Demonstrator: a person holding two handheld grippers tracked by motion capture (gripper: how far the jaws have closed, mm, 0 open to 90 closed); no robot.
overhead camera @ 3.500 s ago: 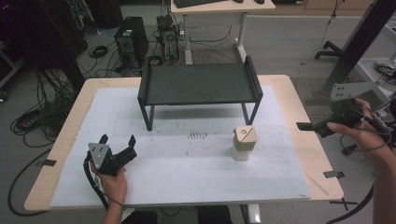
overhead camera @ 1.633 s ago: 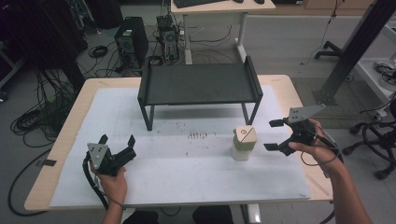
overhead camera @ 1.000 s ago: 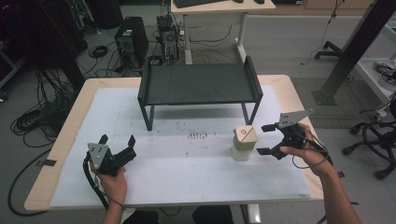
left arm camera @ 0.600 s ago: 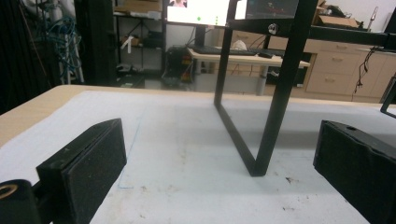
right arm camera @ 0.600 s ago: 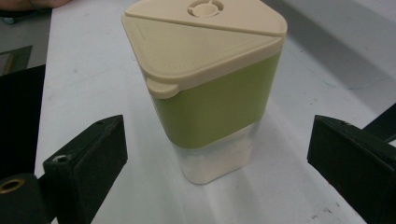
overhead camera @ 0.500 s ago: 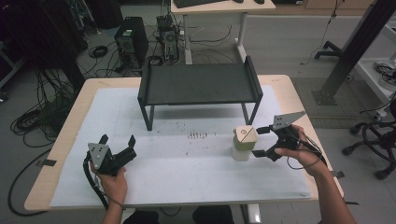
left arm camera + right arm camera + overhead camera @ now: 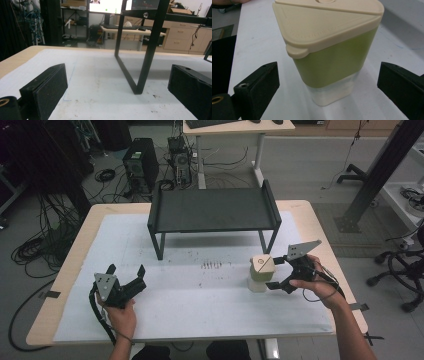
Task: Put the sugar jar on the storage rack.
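In the high view the person's right forearm enters from the lower right corner and angles up and left, the hand wrapped round the right gripper (image 7: 277,272) right of centre. Its jaws point left and have just been opening; they stand wide apart on either side of the container (image 7: 261,272) without pressing on it. In the right gripper view the two black jaws sit at the lower left and lower right corners with the container (image 7: 329,50) between them, clear of both pads.

The left forearm rises from the bottom edge at lower left, its hand gripping the left gripper (image 7: 126,276) low over the white mat (image 7: 200,295), jaws spread and pointing up and right with nothing between them.

The container stands upright on the mat, right of centre and below the black rack (image 7: 215,212). It has a beige, roughly three-cornered lid with a small tab at one corner, a yellow-green band round the upper body, and a pale, translucent base.
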